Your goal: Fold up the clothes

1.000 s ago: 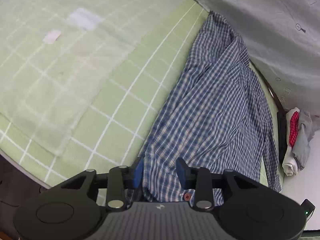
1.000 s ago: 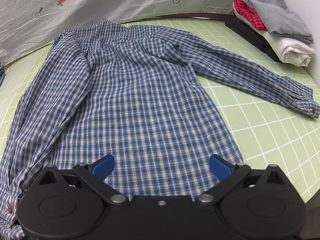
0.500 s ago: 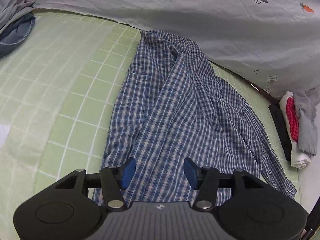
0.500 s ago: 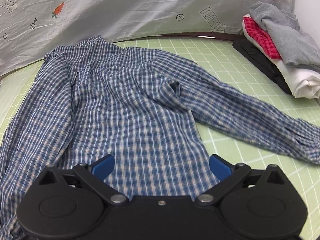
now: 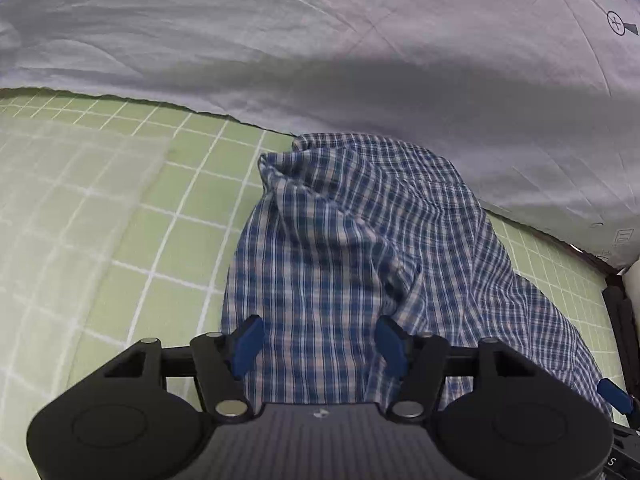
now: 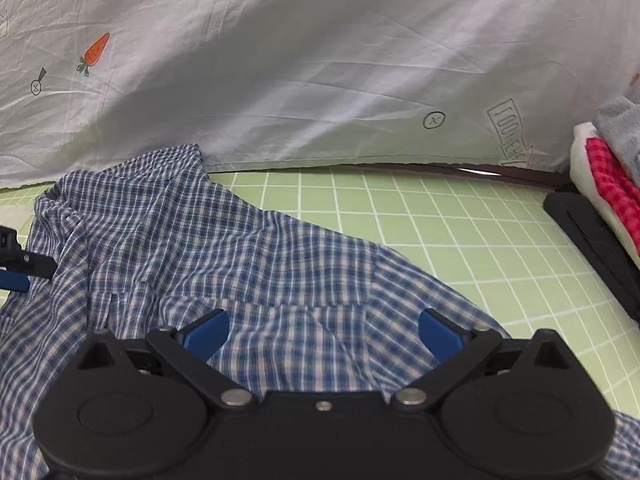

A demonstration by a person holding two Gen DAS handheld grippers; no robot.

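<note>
Left gripper point(image 5: 320, 346) spread over plaid shirt point(image 5: 352, 248), right gripper point(image 6: 322, 332) likewise

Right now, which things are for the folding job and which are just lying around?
For the job:
- blue checked shirt, spread out on the green grid mat
- left claw, open above the shirt
- right claw, open above the shirt

Just lying about:
- pile of folded clothes at the mat's edge
- grey sheet with carrots behind

1 plaid shirt point(image 6: 248, 264), 2 grippers, roughly 4 stacked garments point(image 6: 608, 176).
</note>
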